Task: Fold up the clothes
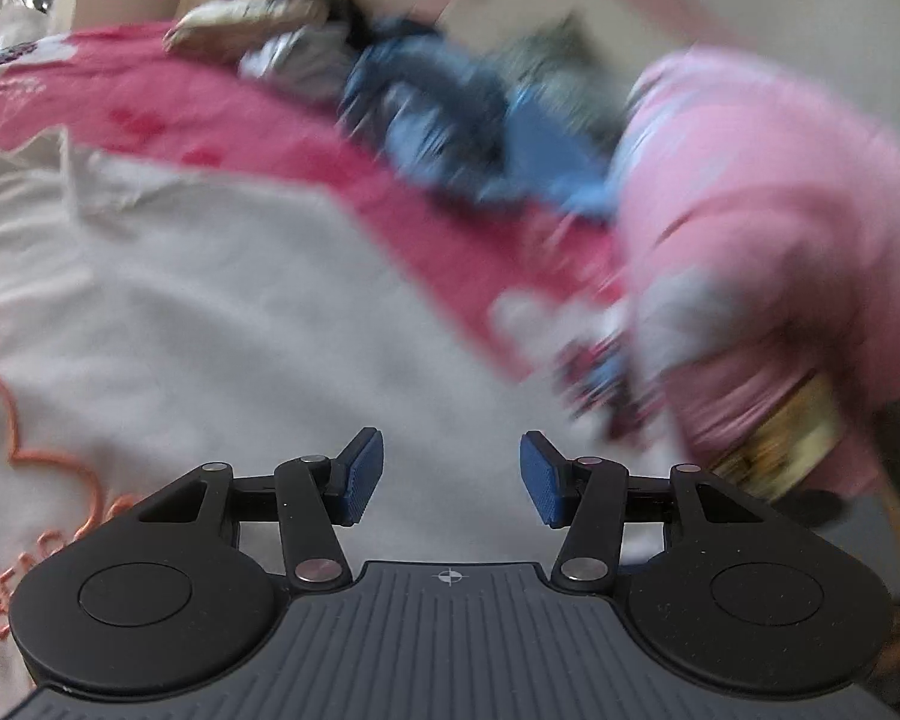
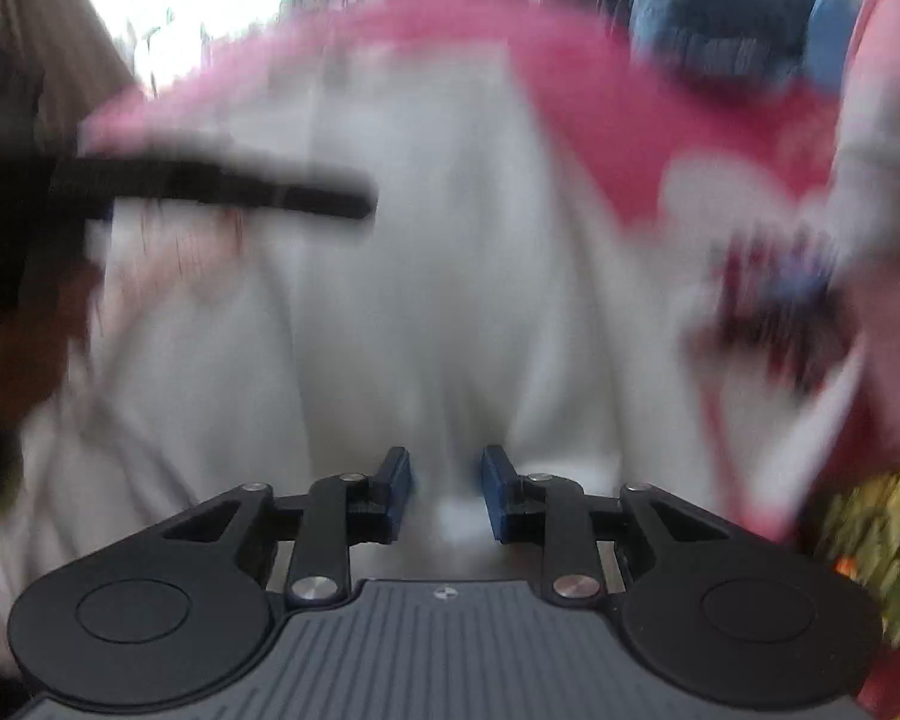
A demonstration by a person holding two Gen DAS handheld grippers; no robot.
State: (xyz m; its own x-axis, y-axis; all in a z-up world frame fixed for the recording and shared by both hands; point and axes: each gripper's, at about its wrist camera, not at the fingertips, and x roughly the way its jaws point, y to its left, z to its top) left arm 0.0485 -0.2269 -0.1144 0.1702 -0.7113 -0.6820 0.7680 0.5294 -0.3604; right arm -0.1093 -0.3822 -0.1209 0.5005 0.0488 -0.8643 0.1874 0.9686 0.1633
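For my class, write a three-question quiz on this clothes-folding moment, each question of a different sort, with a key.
1. True or false: the left gripper has its jaws apart with nothing between them.
2. Which colour is the garment under both grippers? A) white B) green C) black
3. Fill in: the garment lies on a ____ cover, with a pile of blue clothes behind.

Key
1. True: both pads are clear, with the white fabric beyond them.
2. A. The right gripper also hangs over it; blur hides whether its pads pinch the cloth.
3. Pink.
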